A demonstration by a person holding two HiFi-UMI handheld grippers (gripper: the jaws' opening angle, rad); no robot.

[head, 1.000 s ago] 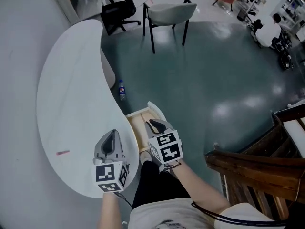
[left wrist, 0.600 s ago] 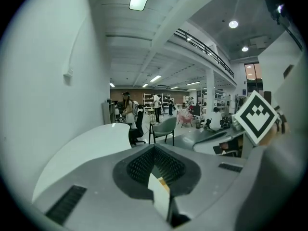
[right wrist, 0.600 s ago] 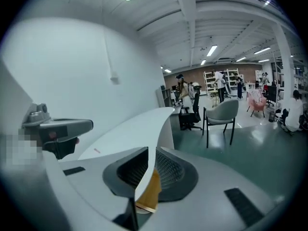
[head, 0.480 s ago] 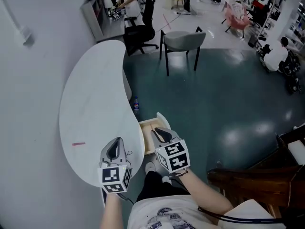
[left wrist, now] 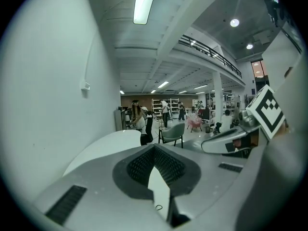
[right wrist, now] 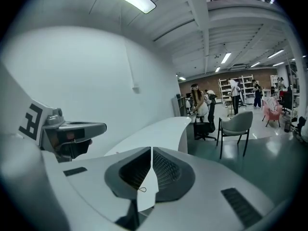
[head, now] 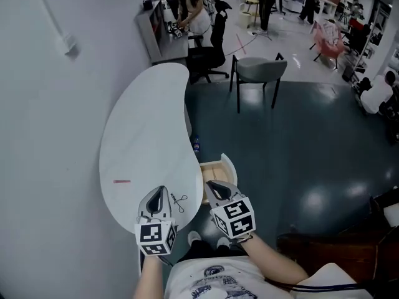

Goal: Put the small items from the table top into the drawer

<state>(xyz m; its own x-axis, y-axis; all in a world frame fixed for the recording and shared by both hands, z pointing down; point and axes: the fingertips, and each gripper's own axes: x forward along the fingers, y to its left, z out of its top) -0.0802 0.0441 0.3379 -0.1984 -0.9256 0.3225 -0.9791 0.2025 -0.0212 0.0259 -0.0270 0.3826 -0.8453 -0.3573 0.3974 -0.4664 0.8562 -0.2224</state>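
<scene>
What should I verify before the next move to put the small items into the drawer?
1. Drawer open: ok.
2. Table cleared: not ok; pink item and small wire item lie on it.
3. Left gripper empty: ok; jaws shut on nothing.
4. Right gripper empty: ok; jaws have just been closing, nothing between them.
5. Jaws open for a pick: not ok.

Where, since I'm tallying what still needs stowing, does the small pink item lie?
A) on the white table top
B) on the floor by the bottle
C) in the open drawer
A: the small pink item lies on the white table top, well apart from the open drawer.
</scene>
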